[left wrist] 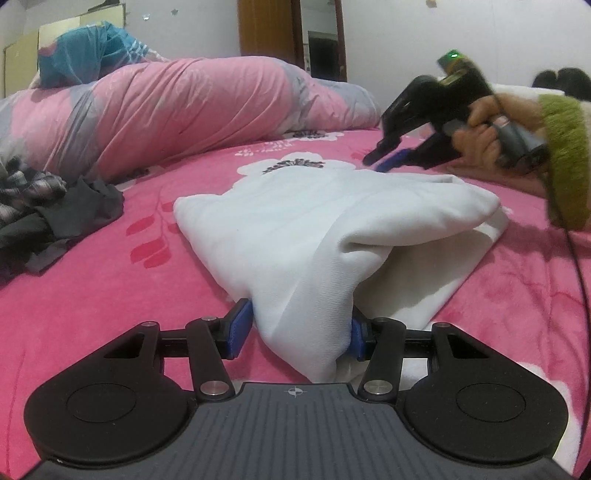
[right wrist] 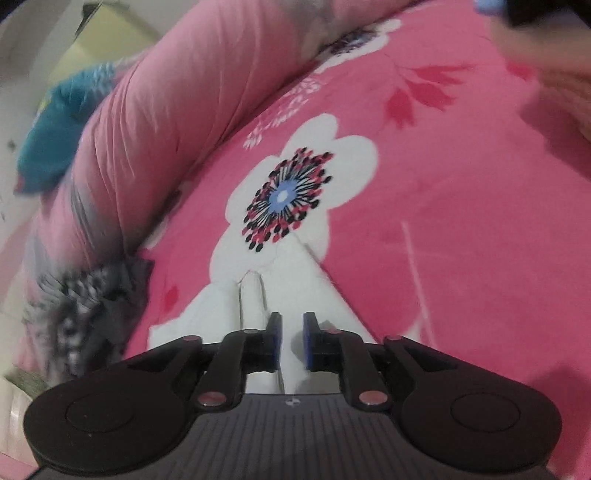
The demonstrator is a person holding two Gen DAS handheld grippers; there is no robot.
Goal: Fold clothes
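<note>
A white garment (left wrist: pixel 314 229) lies partly folded on the pink flowered bedsheet (left wrist: pixel 110 295). My left gripper (left wrist: pixel 299 332) is at its near corner, and a bunched peak of the cloth fills the gap between the blue pads (left wrist: pixel 240 325), which press on it from both sides. At the garment's far right edge, a hand in a green sleeve (left wrist: pixel 561 155) holds my right gripper (left wrist: pixel 382 160) low over the bed. In the right wrist view, my right gripper (right wrist: pixel 292 332) has its jaws a narrow gap apart. The white garment (right wrist: pixel 306 291) lies under them and nothing is pinched.
A rolled pink and grey quilt (left wrist: pixel 166 110) runs along the far side of the bed, with a teal cloth (left wrist: pixel 81 55) on top of it. A pile of dark and checked clothes (left wrist: pixel 55 214) lies at the left. A wooden door frame (left wrist: pixel 266 29) stands behind.
</note>
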